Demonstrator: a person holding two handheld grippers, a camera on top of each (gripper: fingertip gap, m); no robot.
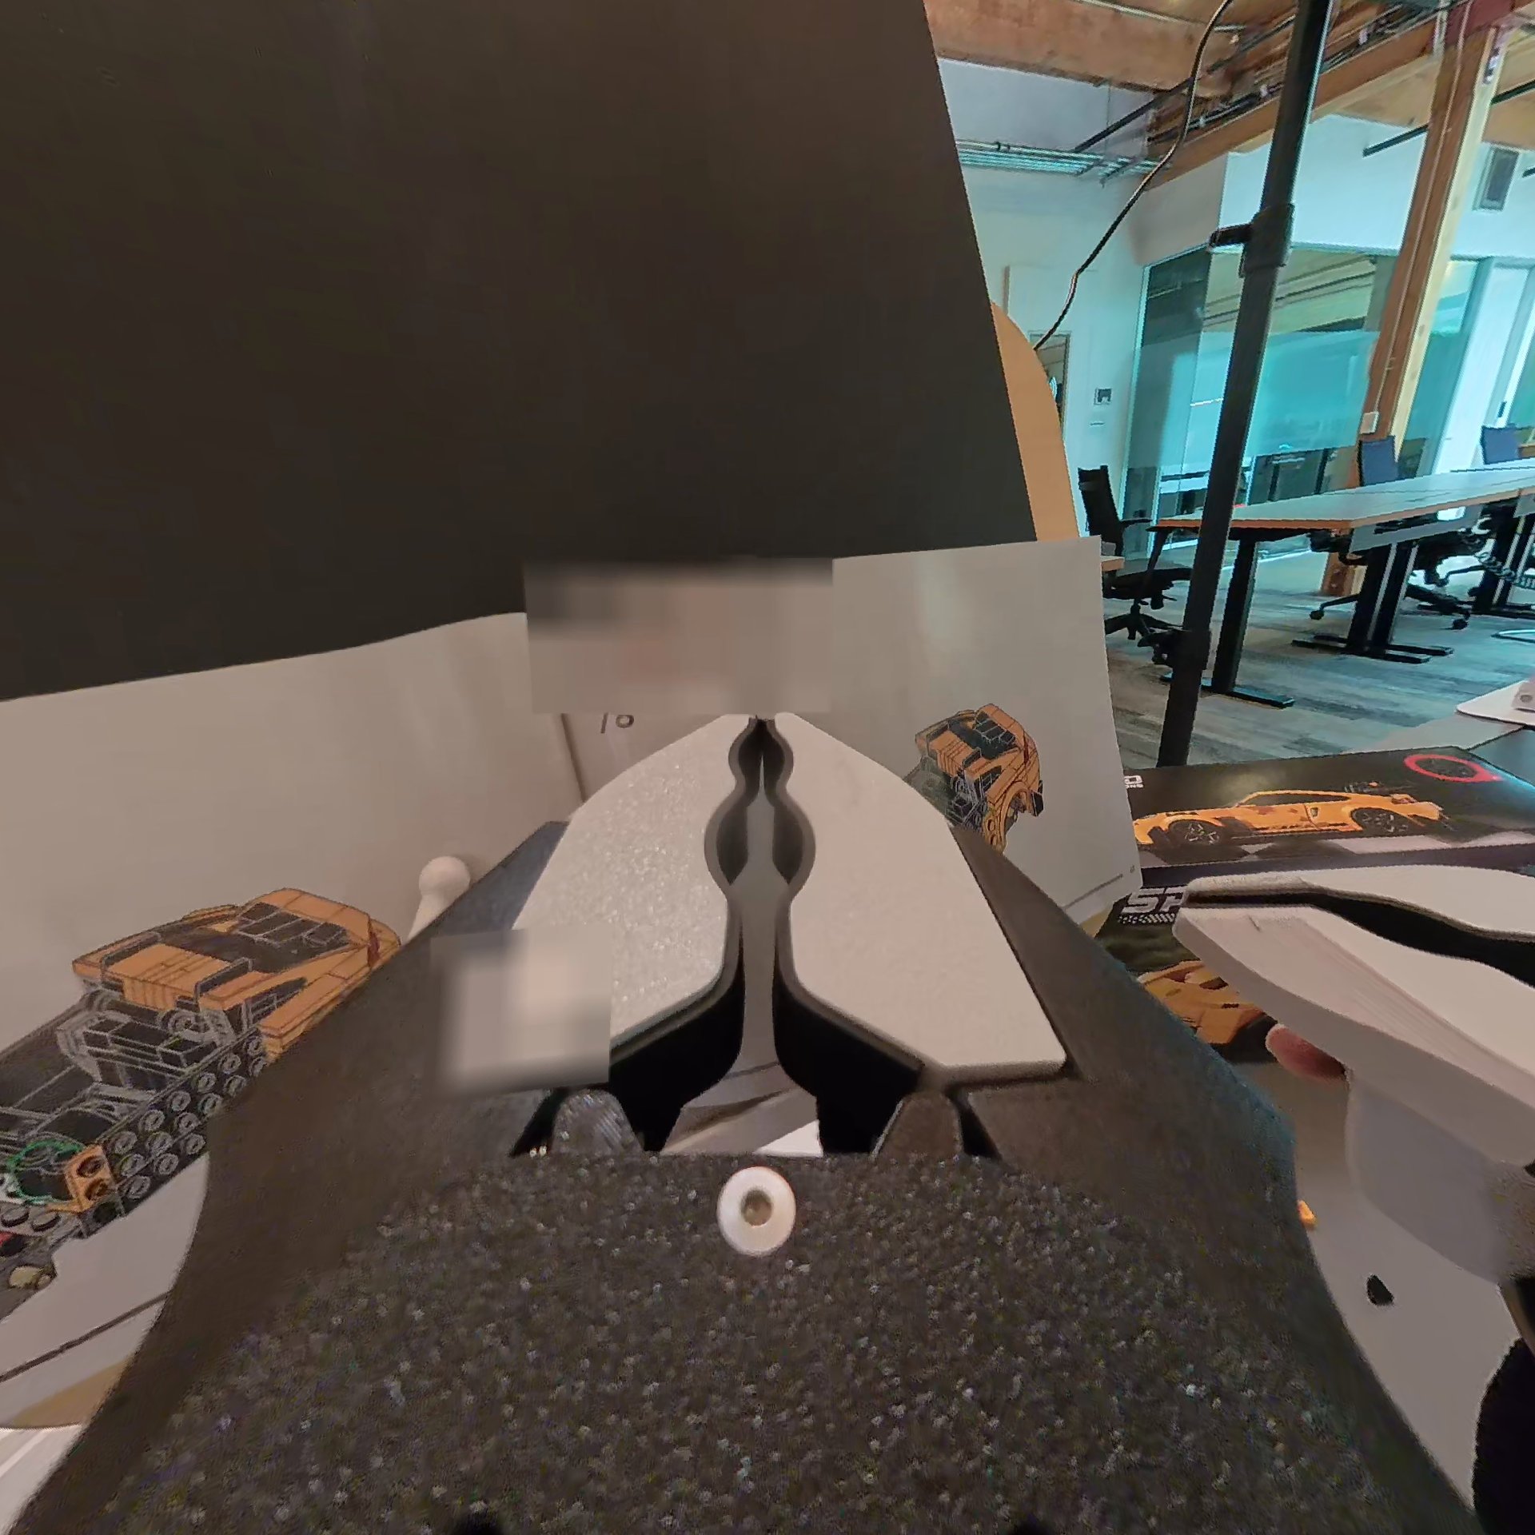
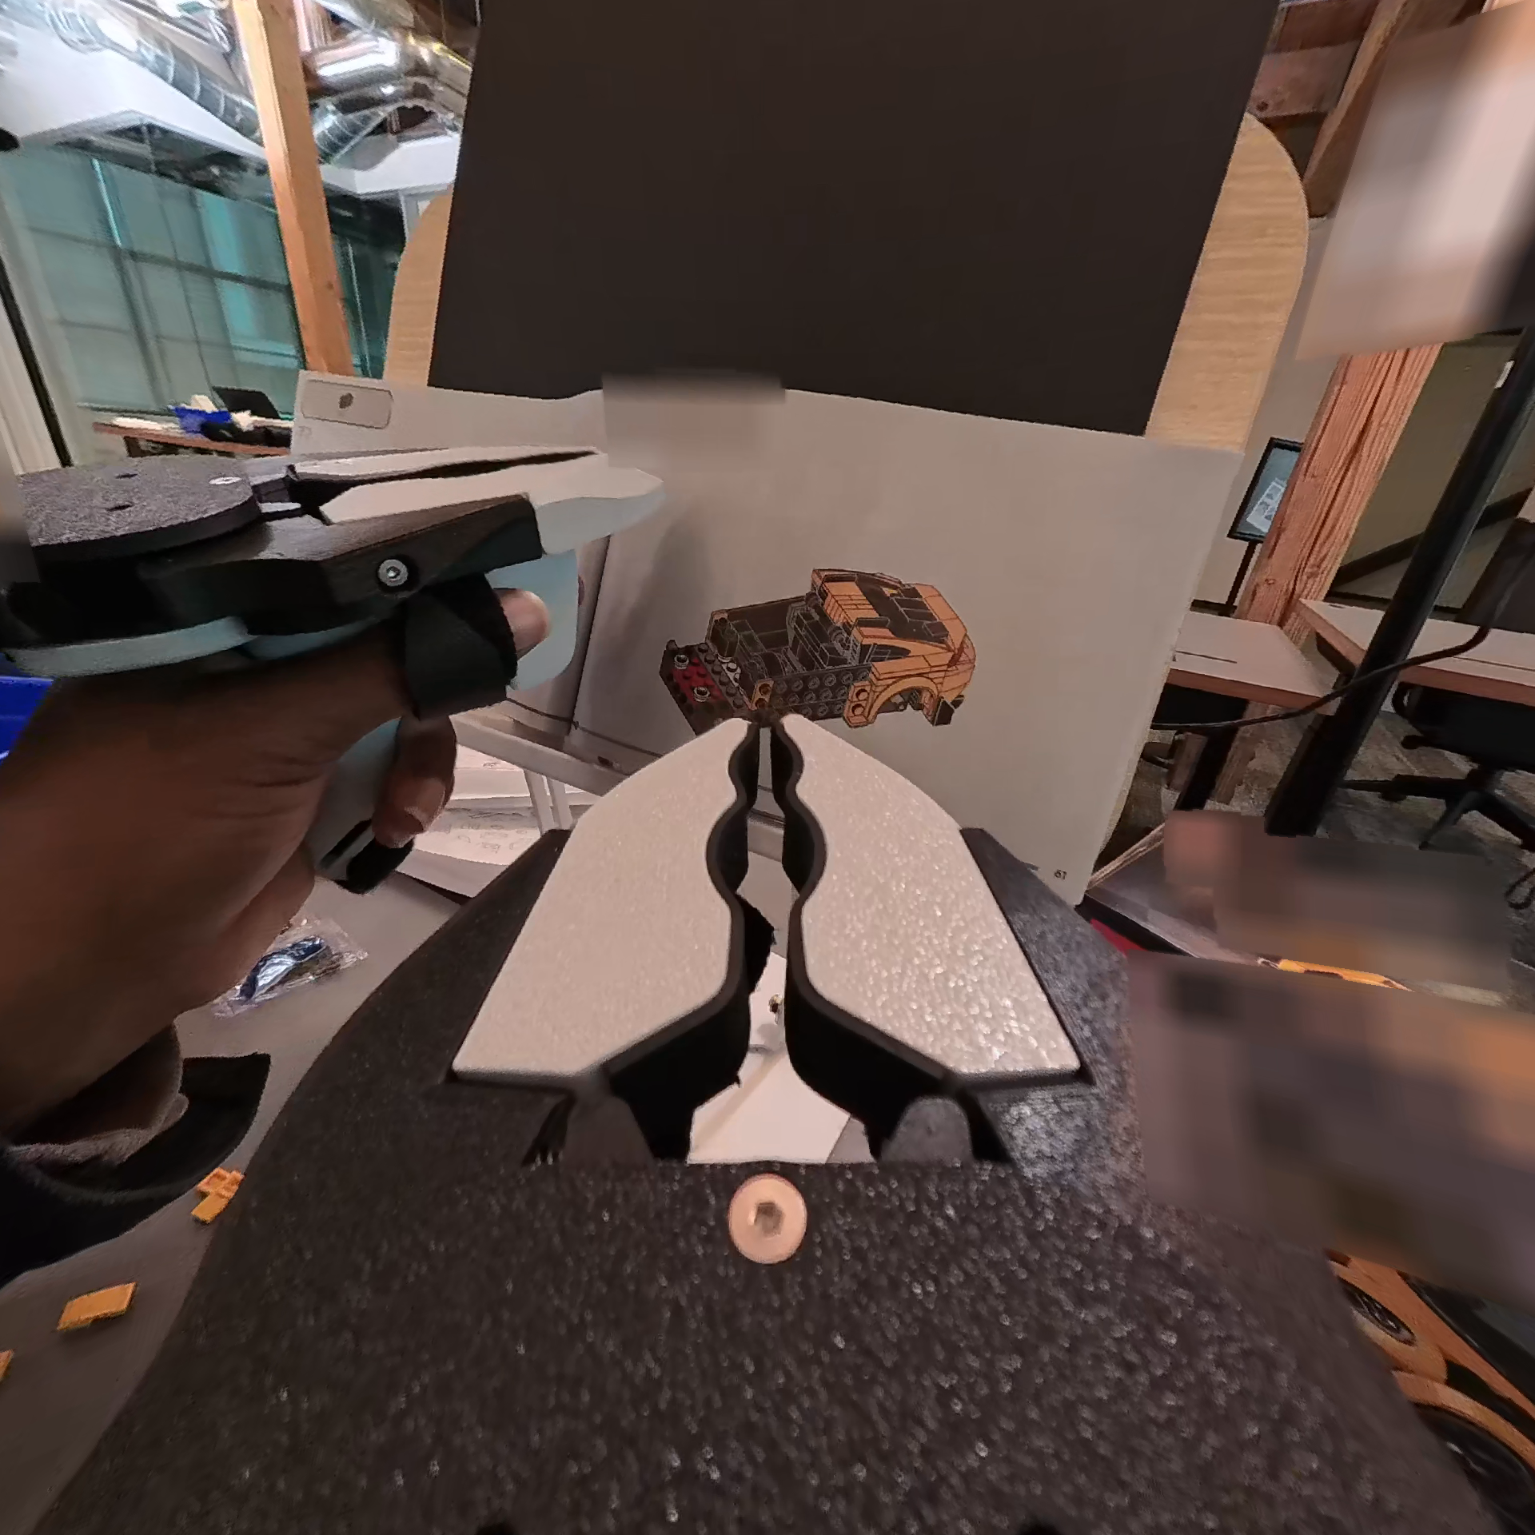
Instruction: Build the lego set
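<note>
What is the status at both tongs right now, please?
Left tongs shut, nothing gripped. Right tongs shut, nothing gripped. Both point at the open instruction booklet standing upright. Orange bricks scattered on table.

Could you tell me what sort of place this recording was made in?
Probably an open-plan office or workshop space: long desks with rolling office chairs, glass partition walls, and exposed wooden beams with ceiling ducts. An open brick-building instruction booklet stands on the near table.

Both grippers — left [image 1: 760, 731], right [image 2: 764, 729] — level, jaws closed.
</note>
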